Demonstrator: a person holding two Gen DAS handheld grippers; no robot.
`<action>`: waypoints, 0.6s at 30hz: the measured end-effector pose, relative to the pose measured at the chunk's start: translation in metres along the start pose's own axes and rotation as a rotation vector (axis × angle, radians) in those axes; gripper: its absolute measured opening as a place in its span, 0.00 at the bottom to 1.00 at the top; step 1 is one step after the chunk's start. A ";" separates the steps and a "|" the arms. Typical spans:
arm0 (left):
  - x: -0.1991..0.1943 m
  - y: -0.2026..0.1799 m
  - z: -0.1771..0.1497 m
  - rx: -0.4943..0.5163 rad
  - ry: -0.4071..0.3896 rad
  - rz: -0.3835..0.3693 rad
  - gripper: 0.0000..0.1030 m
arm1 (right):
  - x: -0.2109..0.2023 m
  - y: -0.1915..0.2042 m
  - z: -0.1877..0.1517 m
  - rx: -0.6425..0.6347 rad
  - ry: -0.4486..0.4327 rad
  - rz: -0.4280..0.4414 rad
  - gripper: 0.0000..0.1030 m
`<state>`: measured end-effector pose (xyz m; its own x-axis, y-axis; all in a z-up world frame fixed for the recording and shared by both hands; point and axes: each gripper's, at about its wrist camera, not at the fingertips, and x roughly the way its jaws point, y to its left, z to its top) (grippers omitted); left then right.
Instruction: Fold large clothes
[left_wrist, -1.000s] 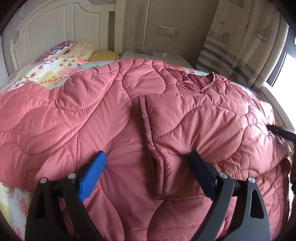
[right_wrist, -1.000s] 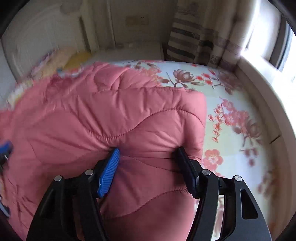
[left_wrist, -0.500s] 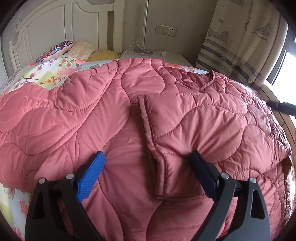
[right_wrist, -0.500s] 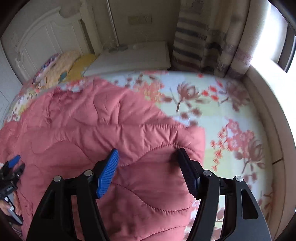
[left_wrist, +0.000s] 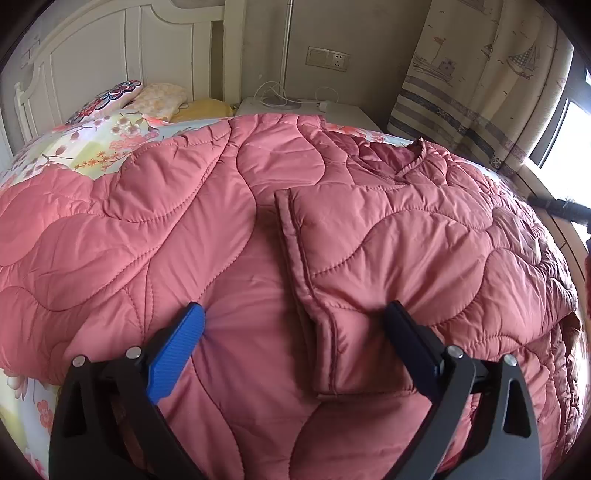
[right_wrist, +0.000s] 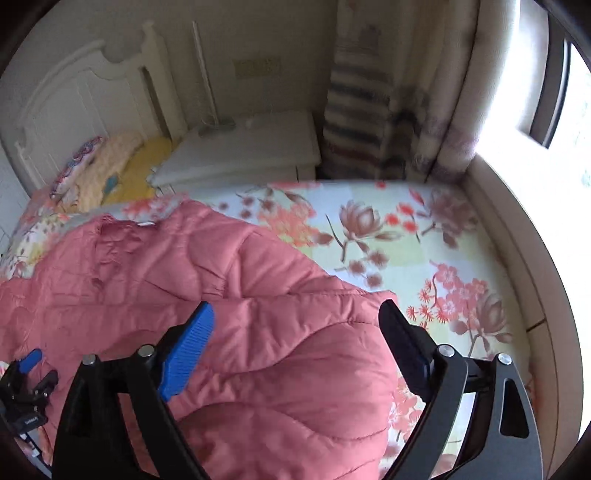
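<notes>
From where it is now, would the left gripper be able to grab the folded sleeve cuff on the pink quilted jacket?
Probably yes. The left gripper is opening wide, and the sleeve cuff of the pink quilted jacket already lies between its fingers, with nothing on top of it.

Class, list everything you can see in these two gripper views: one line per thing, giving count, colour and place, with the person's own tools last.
Quilted jacket: one, pink, spread across the bed.
Bedsheet: one, floral, under the jacket.
Pillows: about three, patterned, cream, yellow, by the headboard.
Headboard: one, white, far end of the bed.
Nightstand: one, white, beside the bed, cables on top.
Wall socket: one, pale, above the nightstand.
Curtain: one, beige, sailboats and stripes, by the window.
Left gripper: jaws opening, over the jacket.
Right gripper: jaws opening, over the jacket's edge.
</notes>
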<state>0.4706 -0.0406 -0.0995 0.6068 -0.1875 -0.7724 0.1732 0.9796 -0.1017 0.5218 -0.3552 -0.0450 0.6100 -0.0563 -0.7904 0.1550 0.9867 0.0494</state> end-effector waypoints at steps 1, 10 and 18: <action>0.000 0.000 0.000 0.001 0.000 -0.001 0.95 | 0.003 0.006 -0.002 -0.033 0.014 -0.027 0.84; 0.001 0.000 0.000 0.002 0.003 -0.011 0.97 | -0.042 0.048 -0.040 -0.010 -0.089 -0.016 0.84; -0.016 0.015 -0.001 -0.056 -0.039 -0.096 0.94 | -0.015 0.134 -0.106 -0.264 -0.023 -0.012 0.84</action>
<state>0.4629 -0.0233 -0.0891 0.6196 -0.2825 -0.7323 0.1895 0.9592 -0.2096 0.4511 -0.2056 -0.0909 0.6271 -0.0690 -0.7759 -0.0435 0.9914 -0.1233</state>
